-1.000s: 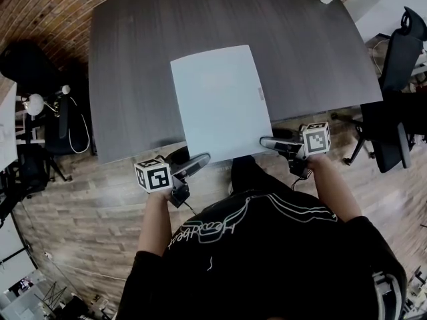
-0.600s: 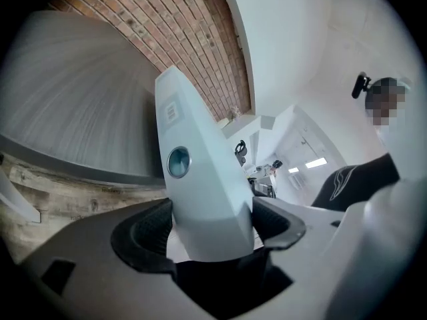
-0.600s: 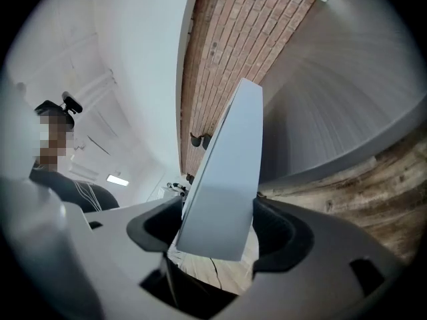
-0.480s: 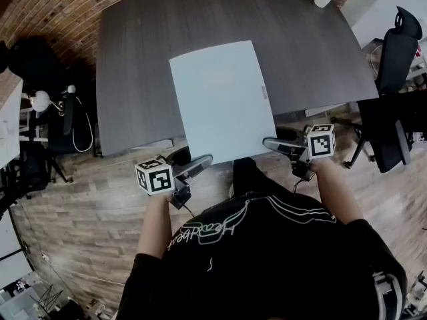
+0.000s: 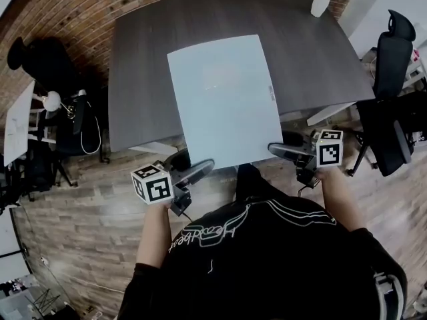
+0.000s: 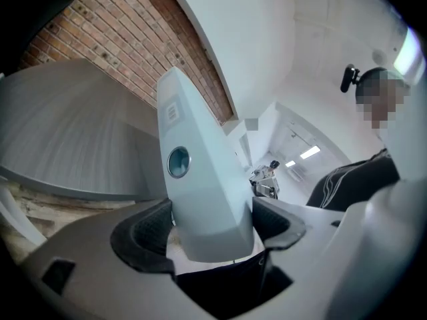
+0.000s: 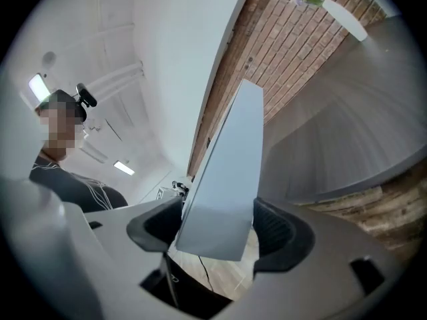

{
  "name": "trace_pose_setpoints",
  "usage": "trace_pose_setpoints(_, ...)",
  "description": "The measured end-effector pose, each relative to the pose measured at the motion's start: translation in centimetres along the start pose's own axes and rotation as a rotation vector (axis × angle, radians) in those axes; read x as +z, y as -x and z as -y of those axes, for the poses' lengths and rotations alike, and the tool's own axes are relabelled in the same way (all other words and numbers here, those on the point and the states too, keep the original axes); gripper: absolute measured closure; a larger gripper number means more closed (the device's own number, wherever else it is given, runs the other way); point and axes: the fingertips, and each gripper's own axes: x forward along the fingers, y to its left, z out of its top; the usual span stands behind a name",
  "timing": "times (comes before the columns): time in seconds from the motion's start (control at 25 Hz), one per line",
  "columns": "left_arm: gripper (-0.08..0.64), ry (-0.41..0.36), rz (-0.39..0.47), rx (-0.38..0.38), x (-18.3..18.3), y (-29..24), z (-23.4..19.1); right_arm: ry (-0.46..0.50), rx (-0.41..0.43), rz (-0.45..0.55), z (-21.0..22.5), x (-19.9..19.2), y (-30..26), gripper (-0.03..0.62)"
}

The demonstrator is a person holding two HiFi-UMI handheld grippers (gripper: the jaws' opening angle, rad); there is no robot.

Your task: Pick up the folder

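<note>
Keeping the folder [image 5: 223, 99] flat is what counts in this lift, so raise both hands at the same pace and let neither lower corner lead. The sheet is broad, pale and thin, and you hold it only at its near edge. I judge it will sag or swing at the far end if you tilt or hurry. Don't squeeze harder, since both grips look firm and well seated. Don't pull the corners apart or push them together either, or the cover may buckle.

The folder fills the middle of the head view, with its near edge hanging past the front edge of the dark surface [image 5: 140, 65] toward you. I cannot tell whether its far edge is touching the surface or hanging above it.

Your left hand-held gripper [image 5: 195, 170] is closed on the lower left corner. In the left gripper view both pads press the folder's faces [image 6: 200, 179]. Your right hand-held gripper [image 5: 285, 151] clamps the lower right corner the same way, with the sheet [image 7: 227, 179] wedged between its pads.

A white vase [image 5: 320, 0] stands at the surface's far right corner, well apart from the folder.
</note>
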Motion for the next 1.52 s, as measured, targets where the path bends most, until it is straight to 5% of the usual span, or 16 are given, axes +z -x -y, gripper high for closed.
trace_pose_setpoints(0.48,0.189,-0.174,0.039,0.011,1.6,4.4,6.0,0.152,0.020,0.045,-7.3,0.3,0.7,0.304)
trace_pose_setpoints(1.52,0.189,-0.232,0.073,0.014,3.0,5.3,8.6,0.205,0.023,0.085,-9.9,1.5,1.5,0.304)
